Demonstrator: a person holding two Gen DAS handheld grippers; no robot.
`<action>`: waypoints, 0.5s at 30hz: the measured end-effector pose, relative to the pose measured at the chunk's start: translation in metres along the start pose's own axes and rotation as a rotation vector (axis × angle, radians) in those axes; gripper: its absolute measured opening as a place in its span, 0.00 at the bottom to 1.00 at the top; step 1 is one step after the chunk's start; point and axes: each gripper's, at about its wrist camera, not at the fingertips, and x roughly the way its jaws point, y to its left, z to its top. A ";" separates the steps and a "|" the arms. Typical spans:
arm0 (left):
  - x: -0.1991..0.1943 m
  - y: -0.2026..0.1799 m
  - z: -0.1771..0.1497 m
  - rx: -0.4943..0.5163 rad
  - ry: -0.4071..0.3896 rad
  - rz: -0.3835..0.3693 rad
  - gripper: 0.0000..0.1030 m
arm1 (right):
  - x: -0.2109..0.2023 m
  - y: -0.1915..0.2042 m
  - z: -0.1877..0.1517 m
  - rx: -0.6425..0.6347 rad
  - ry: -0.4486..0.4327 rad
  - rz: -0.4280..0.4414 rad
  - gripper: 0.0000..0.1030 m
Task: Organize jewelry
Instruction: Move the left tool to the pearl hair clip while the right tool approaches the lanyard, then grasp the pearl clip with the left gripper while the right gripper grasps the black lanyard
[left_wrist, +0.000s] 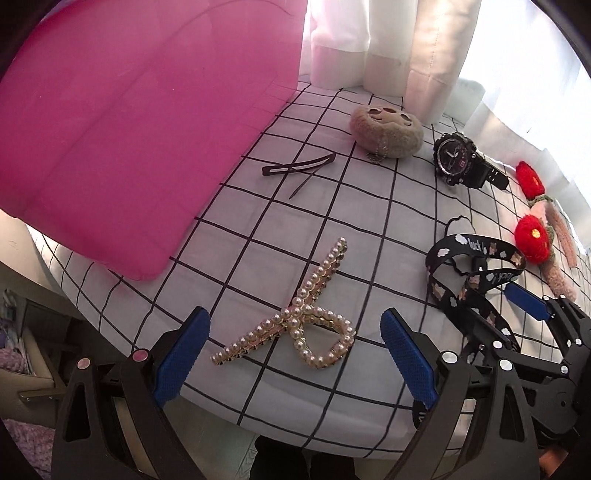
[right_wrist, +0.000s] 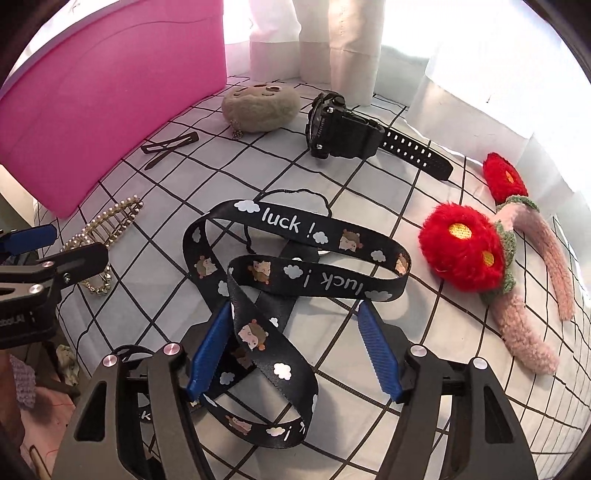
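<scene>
1. The pearl hair clip (left_wrist: 295, 317) lies near the tabletop's (left_wrist: 258, 229) front edge, between the spread pads of the left gripper (left_wrist: 295, 354).
2. The right gripper (right_wrist: 293, 354) stands spread around the black lanyard (right_wrist: 295, 266), its pads not pressing it.
3. Bare checked cloth separates the clip from the pink box (left_wrist: 129, 129).

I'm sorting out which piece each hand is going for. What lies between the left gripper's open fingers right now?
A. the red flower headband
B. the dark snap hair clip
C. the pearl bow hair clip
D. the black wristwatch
C: in the left wrist view the pearl bow hair clip lies on the checked cloth between the spread blue fingers of the left gripper, untouched by either one.
</scene>
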 end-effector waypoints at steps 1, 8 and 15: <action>0.004 0.001 0.000 0.003 0.005 0.005 0.89 | -0.001 -0.001 -0.001 0.002 -0.003 -0.001 0.65; 0.026 0.002 -0.001 0.016 0.025 0.022 0.91 | 0.002 0.004 -0.001 0.019 -0.022 -0.017 0.66; 0.029 0.005 -0.003 0.014 -0.012 -0.007 0.91 | 0.000 0.006 -0.004 0.026 -0.030 -0.021 0.65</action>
